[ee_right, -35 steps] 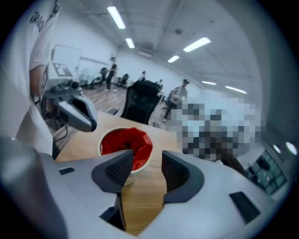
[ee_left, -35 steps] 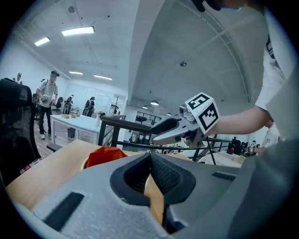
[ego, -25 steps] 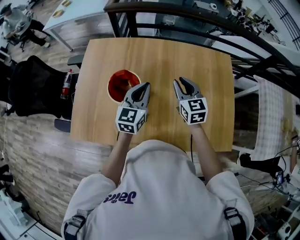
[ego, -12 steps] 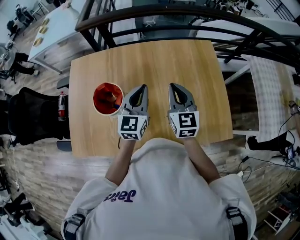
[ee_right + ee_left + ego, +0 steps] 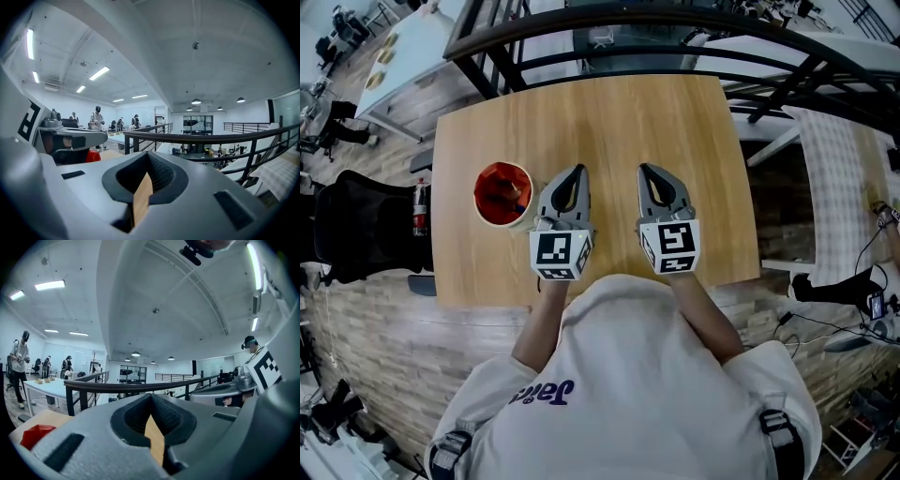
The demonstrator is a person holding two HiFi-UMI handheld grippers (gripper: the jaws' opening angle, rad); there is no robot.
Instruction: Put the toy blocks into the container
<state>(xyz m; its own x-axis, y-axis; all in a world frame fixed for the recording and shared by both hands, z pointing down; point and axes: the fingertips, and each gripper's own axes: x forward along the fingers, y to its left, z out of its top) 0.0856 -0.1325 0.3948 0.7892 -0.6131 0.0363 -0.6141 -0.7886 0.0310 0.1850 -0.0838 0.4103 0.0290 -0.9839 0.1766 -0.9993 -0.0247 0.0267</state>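
Both grippers sit side by side out in front of the torso, the left gripper (image 5: 577,171) aimed at roughly 12-to-1 o'clock and the right gripper (image 5: 646,171) at about 11, so the noses tilt in toward each other a bit without touching. Jaws on each one are pinched together tip to tip, just closed on themselves. The marker cubes (image 5: 561,255) sit at the 6 o'clock end, with the bare left forearm (image 5: 539,323) and right forearm (image 5: 709,314) running back into white sleeves (image 5: 609,394).
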